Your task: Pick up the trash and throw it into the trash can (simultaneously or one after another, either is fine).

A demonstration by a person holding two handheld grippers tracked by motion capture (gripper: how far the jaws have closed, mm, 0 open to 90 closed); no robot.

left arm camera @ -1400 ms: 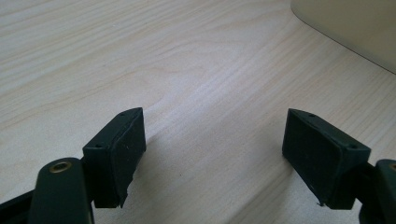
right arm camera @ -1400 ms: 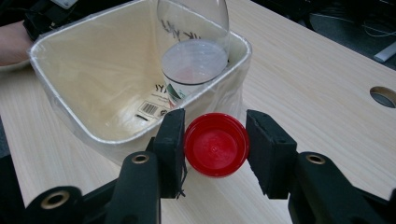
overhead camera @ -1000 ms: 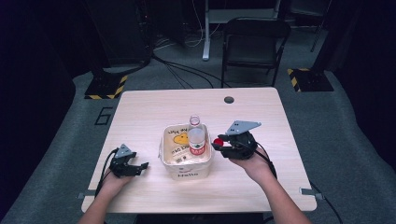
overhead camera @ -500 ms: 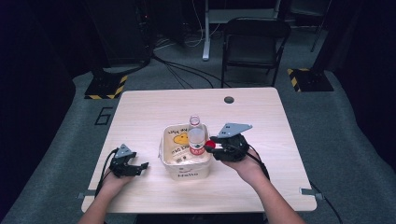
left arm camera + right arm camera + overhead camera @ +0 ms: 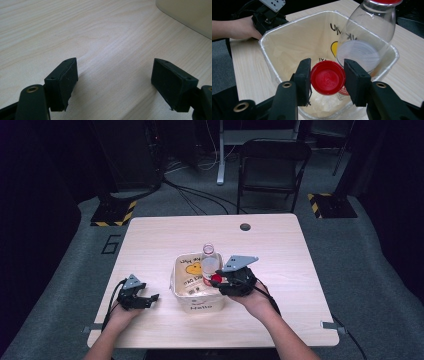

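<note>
Right gripper view: red cap (image 5: pixel 327 77) hides its bottle's body

A light wood-grain table (image 5: pixel 150 245) carries a cream tub (image 5: pixel 184 285) printed with "Hello", standing near its front-centre. Behind the tub, close to the far edge, sits a small dark round spot (image 5: pixel 245 226), possibly a cable hole.

A lab or studio workspace is showing here. Cables (image 5: pixel 200 195) are trailing across grey carpet (image 5: pixel 380 270), and hazard-striped stand bases (image 5: pixel 112 212) are flanking a folding chair (image 5: pixel 272 167).
</note>
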